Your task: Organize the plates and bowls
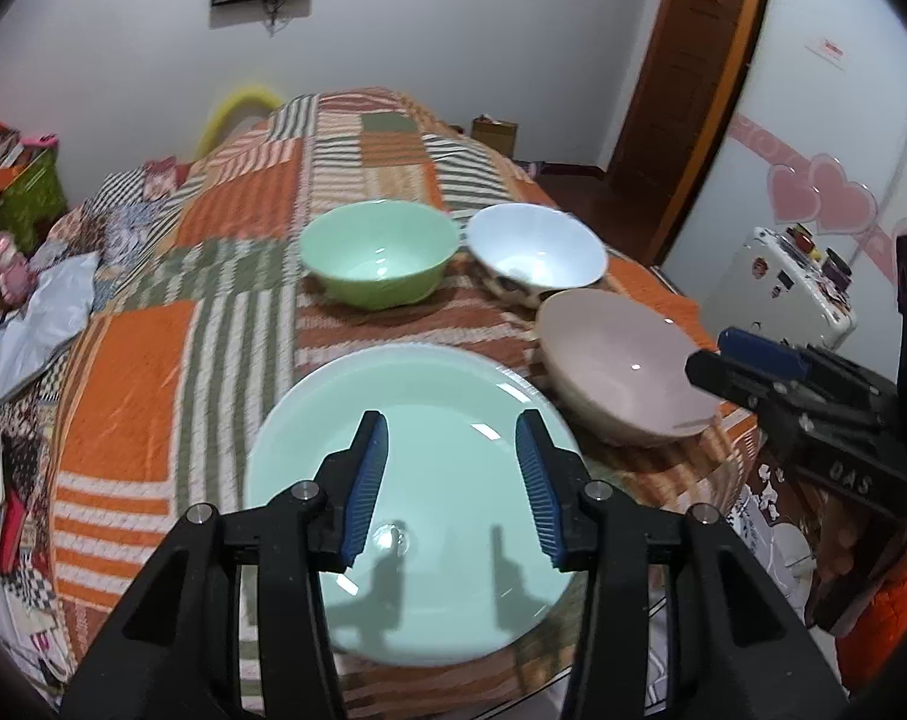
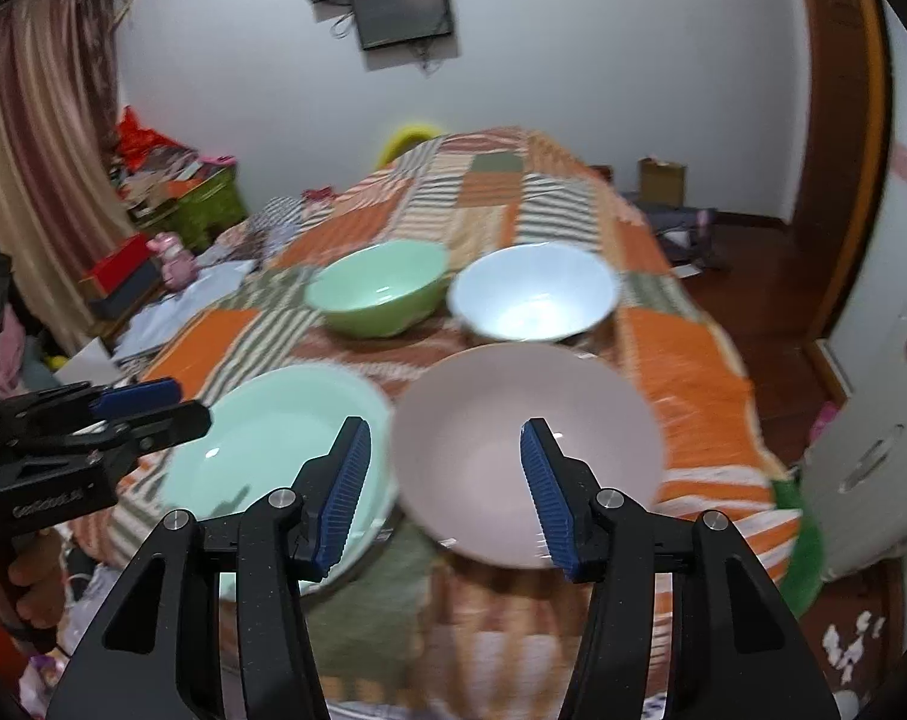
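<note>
A mint green plate (image 1: 447, 480) lies at the near edge of the quilt-covered table (image 1: 129, 372). My left gripper (image 1: 451, 420) hangs above it, open, with nothing between its blue pads. A pink plate (image 2: 471, 450) sits to its right, under my right gripper (image 2: 445, 426), which is also open and holds nothing. Behind them stand a green bowl (image 1: 381, 258) and a white bowl (image 1: 537, 252), side by side and upright. The right gripper (image 1: 717, 360) shows from the side beyond the pink plate (image 1: 615, 360). The left gripper (image 2: 177, 402) shows over the mint plate (image 2: 273, 438).
The patchwork quilt stretches far back behind the bowls. A white appliance (image 1: 777, 282) stands right of the table, with a wooden door (image 1: 693, 60) beyond it. Papers, boxes and a pink toy (image 1: 9, 270) clutter the left side. A cardboard box (image 2: 660, 180) sits on the floor.
</note>
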A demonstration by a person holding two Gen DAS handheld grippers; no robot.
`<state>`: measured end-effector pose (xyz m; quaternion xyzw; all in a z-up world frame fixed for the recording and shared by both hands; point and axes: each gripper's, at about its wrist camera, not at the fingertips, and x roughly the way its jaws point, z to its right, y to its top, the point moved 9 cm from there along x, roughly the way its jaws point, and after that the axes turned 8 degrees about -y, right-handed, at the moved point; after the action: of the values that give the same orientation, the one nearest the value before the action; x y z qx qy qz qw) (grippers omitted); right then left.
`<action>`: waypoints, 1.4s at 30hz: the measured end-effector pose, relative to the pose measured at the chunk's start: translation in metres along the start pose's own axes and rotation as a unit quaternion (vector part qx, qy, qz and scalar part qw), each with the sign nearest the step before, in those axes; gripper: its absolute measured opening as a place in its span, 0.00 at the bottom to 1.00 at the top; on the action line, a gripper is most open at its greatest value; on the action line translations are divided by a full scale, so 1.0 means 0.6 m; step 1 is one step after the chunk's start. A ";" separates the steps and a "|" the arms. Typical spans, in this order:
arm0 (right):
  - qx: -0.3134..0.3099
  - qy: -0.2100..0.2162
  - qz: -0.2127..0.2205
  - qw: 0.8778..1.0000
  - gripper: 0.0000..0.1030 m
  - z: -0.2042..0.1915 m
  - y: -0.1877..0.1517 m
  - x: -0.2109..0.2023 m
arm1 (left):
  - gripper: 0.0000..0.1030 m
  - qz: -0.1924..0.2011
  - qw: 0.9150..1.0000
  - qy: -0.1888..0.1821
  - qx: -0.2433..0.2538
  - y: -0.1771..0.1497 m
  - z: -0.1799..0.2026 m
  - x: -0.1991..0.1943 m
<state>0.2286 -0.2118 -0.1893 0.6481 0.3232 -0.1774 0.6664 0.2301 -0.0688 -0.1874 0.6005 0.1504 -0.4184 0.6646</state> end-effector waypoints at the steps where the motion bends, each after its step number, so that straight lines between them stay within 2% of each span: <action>1: 0.004 -0.010 0.003 1.000 0.47 0.014 0.004 -0.001 | 0.43 -0.001 1.000 -0.001 0.004 0.003 0.007 0.005; 10: 0.024 -0.046 -0.016 0.999 0.48 0.097 0.001 0.016 | 0.43 -0.027 0.999 -0.018 0.020 0.022 0.053 0.079; 12: 0.025 -0.051 -0.026 0.998 0.54 0.110 -0.004 0.028 | 0.43 -0.035 0.999 -0.023 0.019 0.023 0.060 0.097; 16: 0.025 -0.058 -0.042 0.997 0.54 0.130 -0.018 0.050 | 0.43 -0.051 0.998 -0.026 0.020 0.023 0.071 0.132; 23: 0.047 -0.026 -0.073 0.996 0.54 0.146 -0.038 0.077 | 0.43 -0.084 0.996 -0.029 0.013 0.017 0.070 0.187; 29: 0.055 0.003 -0.086 0.995 0.54 0.138 -0.052 0.090 | 0.43 -0.097 0.995 -0.033 0.006 0.013 0.068 0.219; 32: 0.064 0.017 -0.091 0.994 0.54 0.137 -0.056 0.094 | 0.37 -0.093 0.995 -0.035 0.012 0.015 0.072 0.226; 35: 0.072 0.029 -0.093 0.993 0.49 0.135 -0.057 0.095 | 0.31 -0.098 0.994 -0.046 0.012 0.015 0.079 0.232; 38: 0.073 0.040 -0.099 0.992 0.39 0.129 -0.060 0.098 | 0.25 -0.107 0.993 -0.053 0.010 0.013 0.081 0.241; 42: 0.076 0.045 -0.108 0.990 0.34 0.127 -0.067 0.106 | 0.24 -0.113 0.992 -0.056 0.009 0.008 0.084 0.250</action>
<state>0.2639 -0.2785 -0.2652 0.6658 0.4064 -0.2432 0.5766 0.3091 -0.1721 -0.2781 0.5607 0.1762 -0.5255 0.6151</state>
